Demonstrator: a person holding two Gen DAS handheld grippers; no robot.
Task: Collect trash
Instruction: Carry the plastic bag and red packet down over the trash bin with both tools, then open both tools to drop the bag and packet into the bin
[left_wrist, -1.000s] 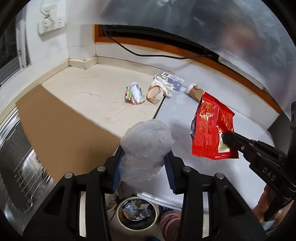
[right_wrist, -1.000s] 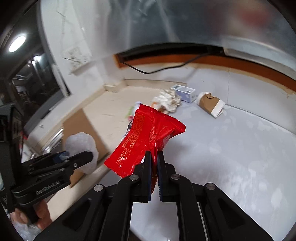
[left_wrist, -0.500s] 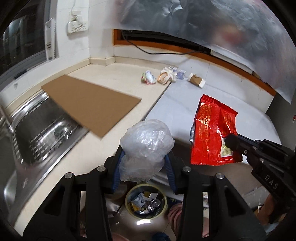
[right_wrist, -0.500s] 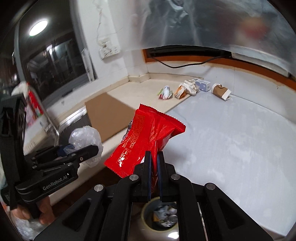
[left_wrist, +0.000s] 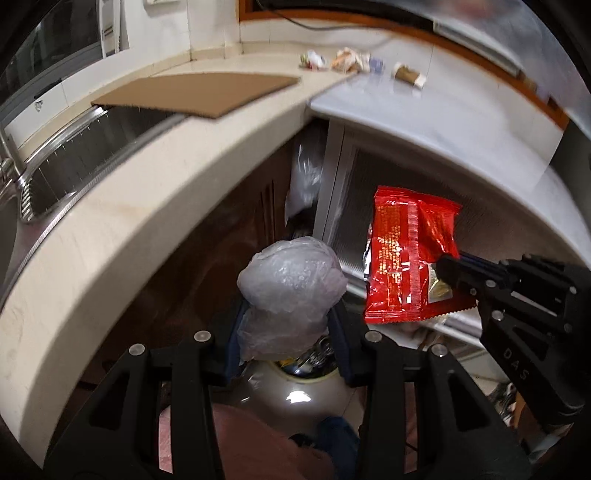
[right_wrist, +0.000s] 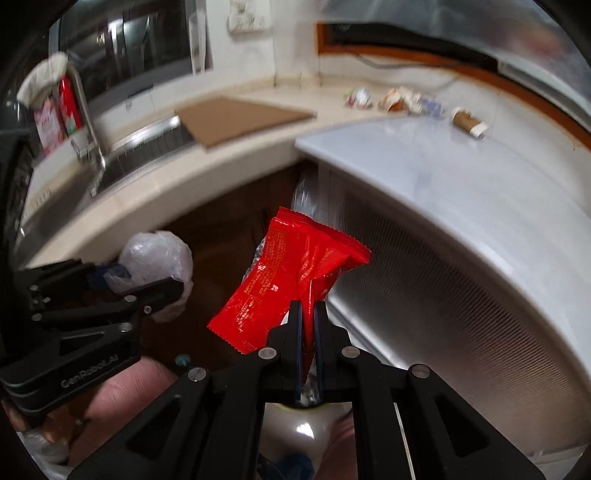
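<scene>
Left wrist view: the left gripper (left_wrist: 286, 325), jaws partway closed, clamps a crumpled plastic bag (left_wrist: 291, 284) at lower centre above the round bin (left_wrist: 295, 391), which already holds scraps. 4 or so litter pieces (left_wrist: 354, 62) remain on the counter, upper right.

Right wrist view: the right gripper (right_wrist: 308, 325), jaws nearly together, pinches a red snack wrapper (right_wrist: 295, 273) mid-frame over the bin; neither piece is dropped yet.

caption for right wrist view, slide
Right claw pinching a crinkled red foil snack wrapper above the round metal bin.
</scene>
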